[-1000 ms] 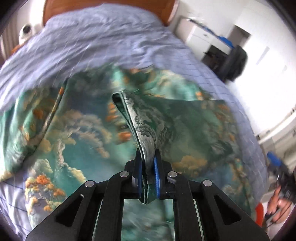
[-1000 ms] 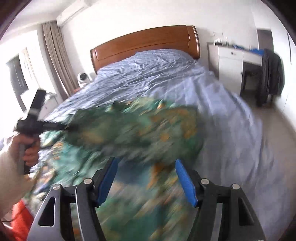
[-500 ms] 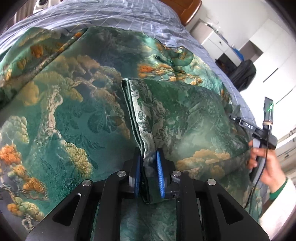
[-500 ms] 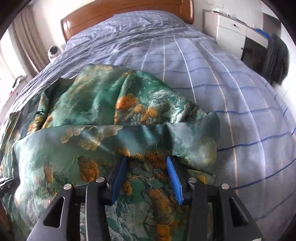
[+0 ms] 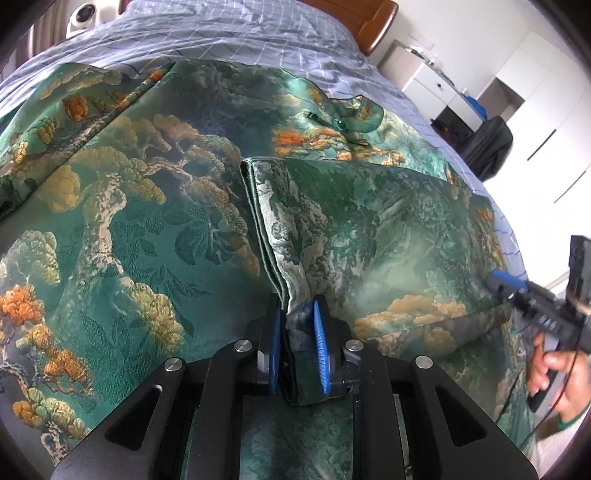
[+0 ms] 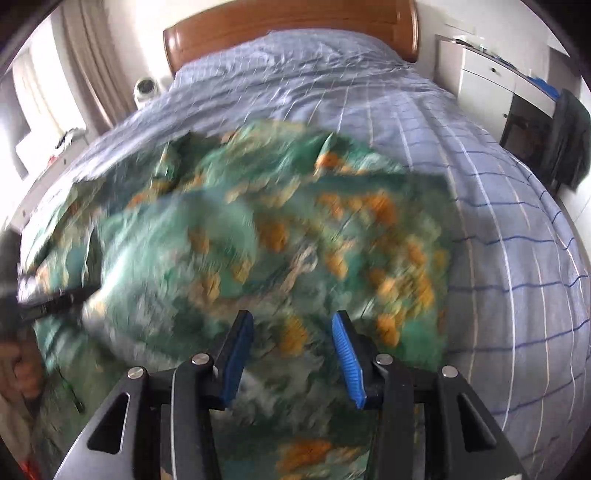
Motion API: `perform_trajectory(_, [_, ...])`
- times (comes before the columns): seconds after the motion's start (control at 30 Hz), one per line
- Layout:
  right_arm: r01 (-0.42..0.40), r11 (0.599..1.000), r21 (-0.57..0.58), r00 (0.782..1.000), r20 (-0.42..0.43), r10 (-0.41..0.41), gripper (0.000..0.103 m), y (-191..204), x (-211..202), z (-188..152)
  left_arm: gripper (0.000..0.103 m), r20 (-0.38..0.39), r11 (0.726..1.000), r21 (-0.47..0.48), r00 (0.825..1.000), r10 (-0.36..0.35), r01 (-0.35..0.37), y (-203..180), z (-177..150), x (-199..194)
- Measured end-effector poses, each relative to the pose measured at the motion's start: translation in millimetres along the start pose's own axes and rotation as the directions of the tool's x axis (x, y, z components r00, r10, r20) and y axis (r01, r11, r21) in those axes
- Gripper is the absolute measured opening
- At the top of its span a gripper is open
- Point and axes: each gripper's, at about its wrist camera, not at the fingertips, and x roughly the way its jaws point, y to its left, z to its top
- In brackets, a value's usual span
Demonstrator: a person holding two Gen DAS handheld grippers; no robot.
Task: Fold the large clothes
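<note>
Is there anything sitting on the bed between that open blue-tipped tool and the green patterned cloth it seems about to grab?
Nothing visible. The right hand-held gripper hangs open directly over the green garment, with only cloth showing between its fingers, though this view is blurred. The left hand-held gripper is already shut on a folded edge of it.

a home bedroom: a bed point(image 6: 498, 192) under a blue checked cover, with a wooden headboard point(image 6: 288, 26), curtains point(image 6: 81, 74) at a window, and white cabinets point(image 6: 487, 77) alongside.
</note>
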Motion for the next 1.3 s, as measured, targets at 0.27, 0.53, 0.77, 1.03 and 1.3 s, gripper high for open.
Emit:
perform_trajectory(0.27, [0.054, 0.998, 0.017, 0.998, -0.035, -0.053, 0.046, 4.5, 35.5, -3.8, 0.018, -0.002, 0.999, 0.012, 1.0, 0.031, -0.031, -5.7, 1.1, 3.2])
perform_trajectory(0.53, [0.109, 0.994, 0.011, 0.994, 0.027, -0.109, 0.068, 21.3, -29.1, -26.2, 0.089, 0.063, 0.982, 0.076, 0.984, 0.168, -0.172, -20.5, -22.5, -54.6])
perform_trajectory(0.77, [0.094, 0.996, 0.001, 0.989, 0.111, -0.093, 0.076, 59.5, -108.0, -75.9, 0.09, 0.071, 0.971, 0.108, 0.976, 0.206, -0.213, -12.9, -76.2, -119.8])
perform_trajectory(1.03, [0.042, 0.992, -0.119, 0.995, 0.096, -0.031, 0.076, 126.9, -133.7, -139.5, 0.095, 0.126, 0.937, 0.145, 0.945, 0.302, -0.319, 8.3, -115.7, -177.3])
perform_trajectory(1.3, [-0.004, 0.983, -0.182, 0.993, 0.118, 0.026, 0.076, 157.6, -142.8, -164.8, 0.096, 0.116, 0.916, 0.002, 0.91, 0.399, -0.402, 82.9, -105.3, -203.2])
